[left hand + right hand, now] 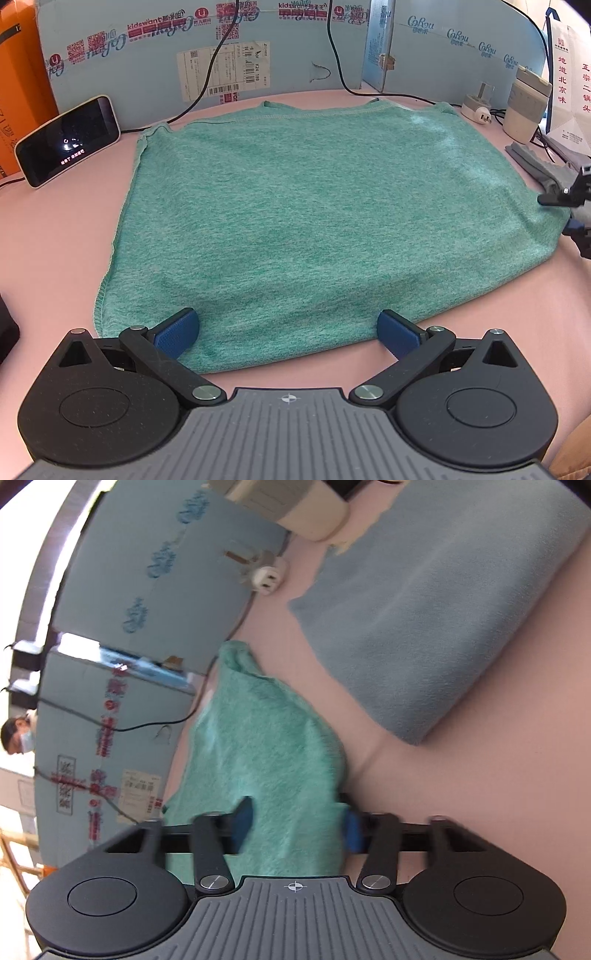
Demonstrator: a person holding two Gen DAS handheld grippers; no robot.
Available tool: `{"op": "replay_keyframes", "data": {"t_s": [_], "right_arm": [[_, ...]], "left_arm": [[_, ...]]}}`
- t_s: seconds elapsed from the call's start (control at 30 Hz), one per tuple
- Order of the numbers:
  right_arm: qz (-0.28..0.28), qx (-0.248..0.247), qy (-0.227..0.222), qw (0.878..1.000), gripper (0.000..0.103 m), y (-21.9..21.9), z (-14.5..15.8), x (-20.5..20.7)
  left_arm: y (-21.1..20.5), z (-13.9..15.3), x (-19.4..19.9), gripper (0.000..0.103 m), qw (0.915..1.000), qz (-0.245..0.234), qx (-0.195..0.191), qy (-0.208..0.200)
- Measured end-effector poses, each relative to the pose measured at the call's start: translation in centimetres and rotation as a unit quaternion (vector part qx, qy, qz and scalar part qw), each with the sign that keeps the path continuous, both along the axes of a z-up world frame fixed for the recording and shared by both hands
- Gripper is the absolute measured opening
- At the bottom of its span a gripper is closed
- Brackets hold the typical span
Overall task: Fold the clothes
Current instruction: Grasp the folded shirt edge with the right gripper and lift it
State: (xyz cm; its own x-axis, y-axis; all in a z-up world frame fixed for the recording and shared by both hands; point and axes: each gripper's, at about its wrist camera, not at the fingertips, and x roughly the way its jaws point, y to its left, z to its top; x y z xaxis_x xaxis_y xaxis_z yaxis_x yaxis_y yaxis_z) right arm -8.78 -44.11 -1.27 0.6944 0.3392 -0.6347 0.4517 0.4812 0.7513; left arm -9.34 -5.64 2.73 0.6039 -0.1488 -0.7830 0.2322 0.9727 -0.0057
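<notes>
1. Your left gripper [288,334]: nearest item in the left wrist view, at 6 o'clock. Jaws stood wide apart, blue pads [177,332] either side of the near hem, clamped on nothing.

2. Green garment [295,206]: you had it lying flat on the pink table cover [55,251], filling the middle of that view, neckline toward 12 o'clock.

3. Your right gripper [295,825]: in its own view the jaws were drawn in on a raised fold of the green garment, one pad pressing each side of the cloth. From the left view it sat at 3 o'clock, on the garment's right edge.

4. Grey-blue folded cloth [424,609]: at 1 o'clock in the right wrist view, apart from the green garment.

5. Phone [68,140]: at 10 o'clock in the left view, propped, screen dark.

6. White plug adapter [478,109] and beige cup [526,107]: at 2 o'clock, near the back.

7. Light-blue cardboard wall [147,74]: farthest, across 12 o'clock.
</notes>
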Motion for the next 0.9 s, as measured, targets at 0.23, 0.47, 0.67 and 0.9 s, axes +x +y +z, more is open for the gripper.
{"op": "replay_keyframes", "data": {"t_s": [0.23, 0.47, 0.67, 0.9], "right_arm": [[0.01, -0.005, -0.012, 1.0, 0.01, 0.8, 1.0, 0.4], [0.101, 0.004, -0.085, 0.991, 0.01, 6.1, 5.0, 4.6], [0.217, 0.013, -0.135, 0.967, 0.01, 14.1, 8.0, 9.5], [0.426, 0.012, -0.127, 0.896, 0.01, 27.9, 8.9, 11.4]], "left_arm": [[1.1, 0.5, 0.7, 0.103, 0.999, 0.006, -0.036, 0.025], [1.9, 0.6, 0.4, 0.103, 0.9972, 0.004, -0.072, 0.019], [3.4, 0.7, -0.3, 0.103, 0.9924, -0.007, -0.122, 0.009], [5.9, 0.8, -1.3, 0.103, 0.9815, -0.01, -0.191, 0.01]]}}
